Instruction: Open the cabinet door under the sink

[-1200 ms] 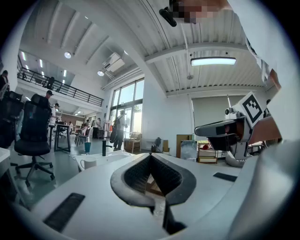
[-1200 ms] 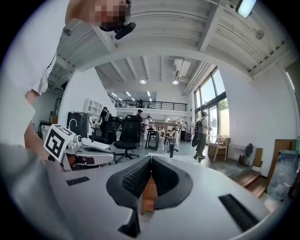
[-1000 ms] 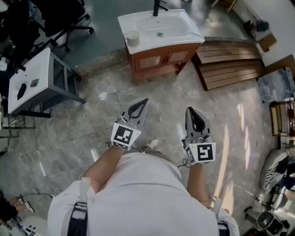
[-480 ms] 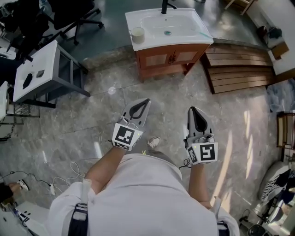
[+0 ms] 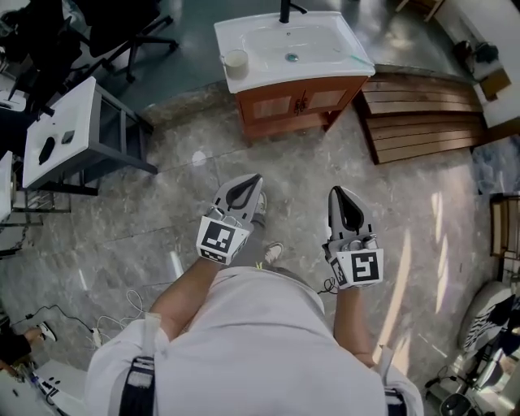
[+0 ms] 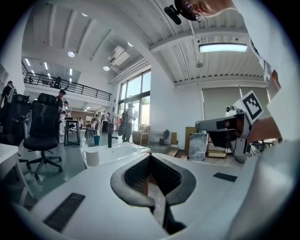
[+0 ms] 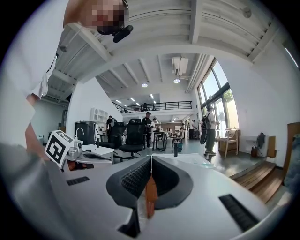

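Left gripper (image 5: 257, 179): jaws pressed together at the tips, nothing pinched; in the left gripper view (image 6: 150, 154) only a sliver of distant orange wood is seen through the slot behind the tips.
Right gripper (image 5: 335, 192): jaws likewise closed and empty, as shown in the right gripper view (image 7: 151, 157).
Hands: 2 forearms are held out in front of the torso, side by side and apart, each hand hidden behind its marker cube; both tools are pointed toward the far side, close to level and tipped slightly down.
Shoe (image 5: 272, 252): 1 foot is seen on the floor between the grippers, near the person.
Cabinet (image 5: 292, 110): an orange-brown wooden unit standing far from the grippers, across bare stone floor, slightly left of centre.
Cabinet doors (image 5: 273, 108): 2 panelled doors, both appearing shut, with small handles at the middle seam.
Sink (image 5: 302, 71): a white basin set on top of the cabinet, with a black faucet (image 5: 286, 10) at its far edge and a cup (image 5: 236, 59) on its left corner.
Surroundings: stacked wooden boards (image 5: 422, 114) lie right of the cabinet; a white table (image 5: 61, 134) stands at the left.
Done: nothing on the door itself; neither gripper is near it.
Left to do: the gap is to be closed, 1 gripper opened, a handle or door edge taken, and the door swung outward.
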A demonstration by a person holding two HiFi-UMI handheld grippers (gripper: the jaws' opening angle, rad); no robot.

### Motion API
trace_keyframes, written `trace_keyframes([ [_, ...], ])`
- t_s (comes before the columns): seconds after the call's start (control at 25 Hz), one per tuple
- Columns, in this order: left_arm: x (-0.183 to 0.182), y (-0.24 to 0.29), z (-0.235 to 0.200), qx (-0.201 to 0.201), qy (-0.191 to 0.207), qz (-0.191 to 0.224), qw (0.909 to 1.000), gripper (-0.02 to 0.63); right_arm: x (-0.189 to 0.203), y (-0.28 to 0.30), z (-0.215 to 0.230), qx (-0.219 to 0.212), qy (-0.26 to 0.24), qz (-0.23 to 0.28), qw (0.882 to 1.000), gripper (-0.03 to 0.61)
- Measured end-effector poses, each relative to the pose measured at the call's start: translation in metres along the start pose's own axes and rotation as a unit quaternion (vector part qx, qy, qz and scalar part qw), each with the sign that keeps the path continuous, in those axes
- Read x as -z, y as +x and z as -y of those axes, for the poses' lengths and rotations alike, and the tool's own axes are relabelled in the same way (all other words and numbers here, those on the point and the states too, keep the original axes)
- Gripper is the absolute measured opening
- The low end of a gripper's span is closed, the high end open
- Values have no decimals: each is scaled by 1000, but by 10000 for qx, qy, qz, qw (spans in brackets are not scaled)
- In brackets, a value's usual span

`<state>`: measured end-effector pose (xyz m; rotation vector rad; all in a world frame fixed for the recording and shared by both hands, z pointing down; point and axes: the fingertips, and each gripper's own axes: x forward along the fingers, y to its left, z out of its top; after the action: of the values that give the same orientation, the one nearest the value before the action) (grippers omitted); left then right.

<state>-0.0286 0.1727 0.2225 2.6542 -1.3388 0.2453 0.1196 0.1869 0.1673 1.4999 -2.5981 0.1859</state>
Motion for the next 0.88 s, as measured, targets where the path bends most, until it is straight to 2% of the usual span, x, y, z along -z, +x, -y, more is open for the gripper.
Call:
trace_keyframes([
  [0.16, -6, 36, -6, 209, 21, 55, 9998, 12, -6, 8, 26, 229, -71, -70, 9997, 32],
  [0.32, -19, 73, -23, 254, -52, 181, 9995, 12, -14, 25, 51, 356, -177, -171, 9991, 32],
  [0.44, -19, 97, -40, 291, -154, 129, 9994, 12, -21, 47, 64, 387, -238, -208, 9988, 32],
  [0.88, -24, 153, -108, 414, -264, 115, 9987, 12, -38, 117, 79, 529, -334, -297, 9976, 32],
])
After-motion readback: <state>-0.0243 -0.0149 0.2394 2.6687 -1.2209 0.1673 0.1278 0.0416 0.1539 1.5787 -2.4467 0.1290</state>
